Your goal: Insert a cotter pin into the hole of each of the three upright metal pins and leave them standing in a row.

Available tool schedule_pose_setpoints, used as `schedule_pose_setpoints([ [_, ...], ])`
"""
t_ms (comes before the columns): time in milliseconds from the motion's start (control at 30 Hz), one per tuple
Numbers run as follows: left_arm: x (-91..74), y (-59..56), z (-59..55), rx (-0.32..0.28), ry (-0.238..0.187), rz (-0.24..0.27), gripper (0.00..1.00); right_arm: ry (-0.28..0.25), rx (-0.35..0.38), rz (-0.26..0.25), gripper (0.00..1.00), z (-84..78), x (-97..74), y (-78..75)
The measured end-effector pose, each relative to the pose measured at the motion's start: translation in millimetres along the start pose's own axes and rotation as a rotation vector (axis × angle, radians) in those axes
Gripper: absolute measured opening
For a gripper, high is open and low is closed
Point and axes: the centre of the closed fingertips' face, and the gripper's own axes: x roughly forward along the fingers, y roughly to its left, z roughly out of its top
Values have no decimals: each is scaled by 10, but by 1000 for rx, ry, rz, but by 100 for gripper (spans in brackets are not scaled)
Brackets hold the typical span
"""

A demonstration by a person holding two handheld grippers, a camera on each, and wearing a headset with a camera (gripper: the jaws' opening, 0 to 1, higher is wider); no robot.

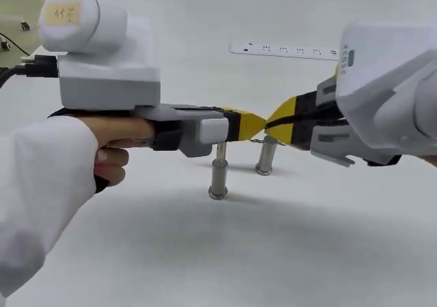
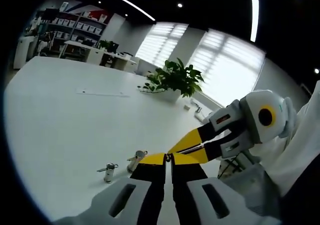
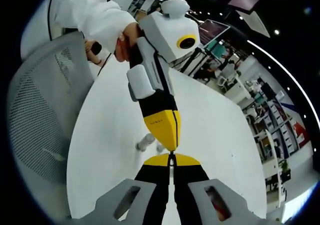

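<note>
White sleeve [image 1: 41, 184] and left hand [image 1: 113, 150] sit closest in the head view, holding the left gripper [image 1: 254, 125] level over the table [image 1: 205, 252].

Two metal pins stand upright on the table, apart from each other: the near pin [image 1: 218, 179], and the far pin [image 1: 265, 157] at 2 o'clock from it. A thin wire-like piece shows beside the far pin's top, too small to identify.

Just above the far pin, at its 12 o'clock, the left gripper and right gripper [image 1: 274, 123] meet tip to tip. Each gripper view shows its own fingers drawn together. Whether anything thin is pinched between them cannot be told.

A power strip [image 1: 283, 49] lies well back, at 12 o'clock.

The left gripper view gives both pins at 9 o'clock of its fingertips, with a potted plant [image 2: 175, 77] and bright windows behind. The right gripper view gives a mesh chair [image 3: 40, 110] at 9 o'clock.
</note>
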Motion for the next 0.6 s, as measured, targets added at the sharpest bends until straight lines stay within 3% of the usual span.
schedule_pose_setpoints([
  [300,-28,3,-27,-42,21,-18,0,-2,-6,9,0,14,4,31],
  [400,-41,11,-18,-83,21,-15,0,-8,2,10,0,26,3,31],
  [600,-48,-6,-14,-59,27,-5,0,-12,6,14,0,40,-3,35],
])
